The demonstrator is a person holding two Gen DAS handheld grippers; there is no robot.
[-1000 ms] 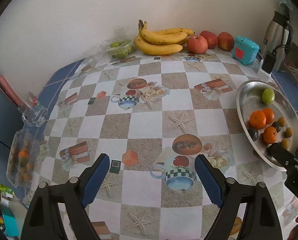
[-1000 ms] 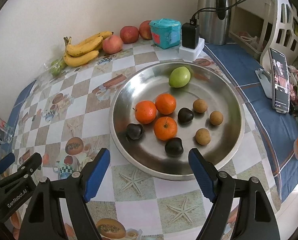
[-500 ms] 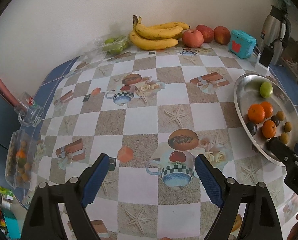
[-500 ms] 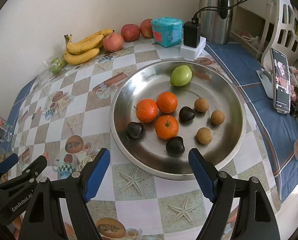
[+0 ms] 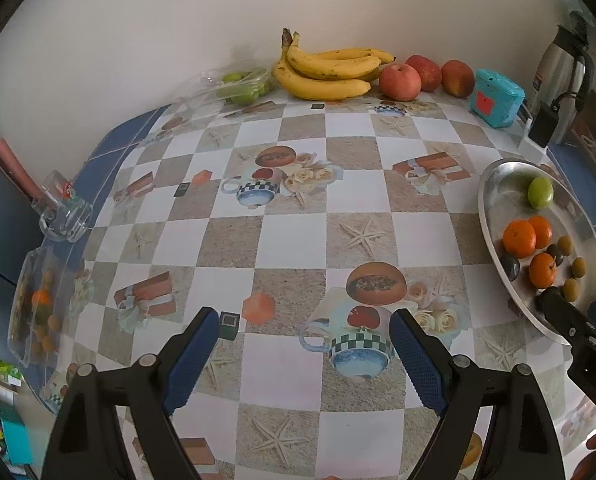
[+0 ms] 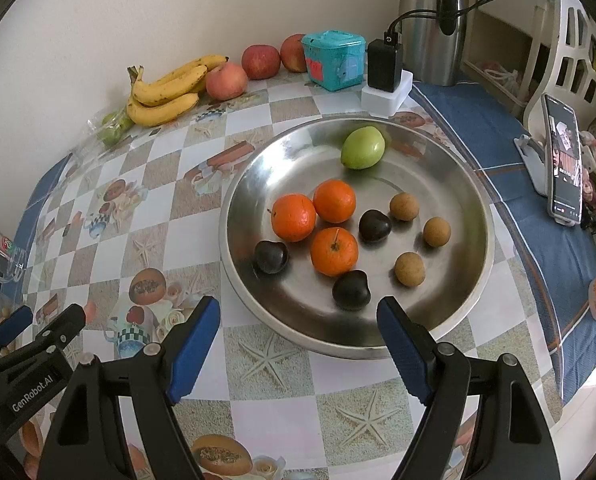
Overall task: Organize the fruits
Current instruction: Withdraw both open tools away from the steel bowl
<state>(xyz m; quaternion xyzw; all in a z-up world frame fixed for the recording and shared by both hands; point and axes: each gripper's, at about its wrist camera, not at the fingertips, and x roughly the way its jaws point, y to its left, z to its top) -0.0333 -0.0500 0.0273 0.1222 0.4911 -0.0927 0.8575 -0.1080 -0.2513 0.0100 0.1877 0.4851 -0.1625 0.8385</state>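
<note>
My left gripper (image 5: 303, 354) wide open, empty, above checkered tablecloth (image 5: 290, 224). My right gripper (image 6: 298, 338) wide open, empty, at near rim of round steel tray (image 6: 473, 184) holding three oranges (image 6: 333, 251).

"GenRobot.AI" was printed in white on the black body of the left gripper (image 6: 14, 330), seen from the right wrist. On the right gripper (image 5: 577, 316), only the letters "DA" could be read; the rest was cut off.
</note>
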